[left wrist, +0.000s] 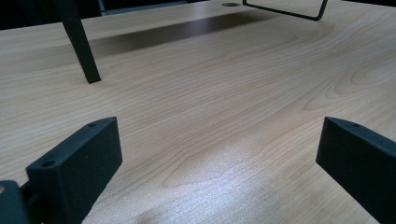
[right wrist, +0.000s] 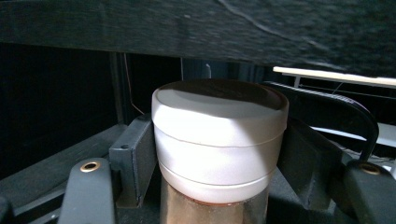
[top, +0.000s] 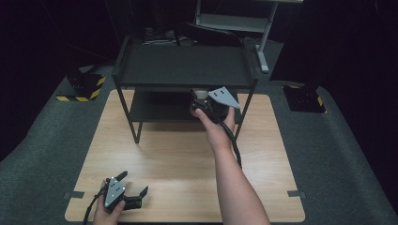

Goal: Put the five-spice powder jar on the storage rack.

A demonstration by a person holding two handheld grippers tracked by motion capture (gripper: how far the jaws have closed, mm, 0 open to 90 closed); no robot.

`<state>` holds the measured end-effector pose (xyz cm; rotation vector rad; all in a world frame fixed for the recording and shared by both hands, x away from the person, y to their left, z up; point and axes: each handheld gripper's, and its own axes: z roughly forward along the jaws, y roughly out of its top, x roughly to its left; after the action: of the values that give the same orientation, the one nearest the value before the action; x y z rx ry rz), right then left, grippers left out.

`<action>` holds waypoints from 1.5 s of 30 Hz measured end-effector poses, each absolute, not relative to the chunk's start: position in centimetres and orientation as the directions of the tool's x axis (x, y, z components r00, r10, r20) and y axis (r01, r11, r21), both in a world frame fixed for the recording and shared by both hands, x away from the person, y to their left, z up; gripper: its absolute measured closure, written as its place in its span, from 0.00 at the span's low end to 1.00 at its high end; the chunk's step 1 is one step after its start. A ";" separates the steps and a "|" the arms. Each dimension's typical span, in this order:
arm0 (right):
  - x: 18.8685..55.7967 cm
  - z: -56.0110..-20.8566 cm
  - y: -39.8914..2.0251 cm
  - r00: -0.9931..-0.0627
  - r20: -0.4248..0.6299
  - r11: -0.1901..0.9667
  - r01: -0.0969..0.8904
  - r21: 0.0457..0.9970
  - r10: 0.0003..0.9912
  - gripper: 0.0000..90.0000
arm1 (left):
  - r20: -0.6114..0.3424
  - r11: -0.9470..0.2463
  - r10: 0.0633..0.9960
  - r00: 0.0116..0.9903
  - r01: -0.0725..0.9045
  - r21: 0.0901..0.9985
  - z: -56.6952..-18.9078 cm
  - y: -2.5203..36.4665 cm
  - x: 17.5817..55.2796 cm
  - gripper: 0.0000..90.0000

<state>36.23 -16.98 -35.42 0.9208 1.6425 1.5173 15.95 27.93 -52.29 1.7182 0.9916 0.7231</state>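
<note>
A jar with a white lid (right wrist: 219, 123) and a brownish glass body stands upright between my right gripper's jaws, which press on the lid from both sides. In the high view my right gripper (top: 202, 97) holds this jar (top: 201, 93) at the front edge of the black shelf rack (top: 185, 65), level with the gap under its top shelf. My left gripper (top: 133, 183) rests on the wooden table (top: 183, 159) near the front left corner. Its jaws stand wide apart over bare wood, with nothing between its fingers (left wrist: 77, 163).
The black two-level rack stands at the back of the table; one of its legs (left wrist: 81, 46) rises ahead of the left gripper. Grey carpet surrounds the table. Yellow-and-black striped blocks (top: 84, 86) sit on the floor at the left and right.
</note>
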 end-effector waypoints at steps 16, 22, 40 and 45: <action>36.4 -36.1 -17.1 -0.499 -0.019 0.036 0.023 0.999 0.866 0.37 | 0.020 -0.180 0.873 0.487 0.284 0.942 -52.3 27.9 15.9 0.01; 36.5 -36.2 -17.2 -0.503 -0.017 0.032 0.021 0.999 0.864 0.37 | 0.018 -0.179 0.873 0.488 0.285 0.942 -52.3 27.9 15.9 0.01; 36.2 -36.0 -17.5 -0.529 -0.005 0.023 0.029 0.999 0.849 0.00 | 0.018 -0.178 0.874 0.486 0.286 0.942 -52.3 27.9 15.9 0.01; 35.9 -36.0 -17.9 -0.533 0.001 0.020 0.034 0.999 0.846 0.00 | 0.019 -0.181 0.873 0.486 0.286 0.941 -52.3 27.9 16.0 0.01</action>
<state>35.93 -17.87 -35.99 0.9102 1.6473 1.5843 15.96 27.91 -52.27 1.7183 0.9941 0.7241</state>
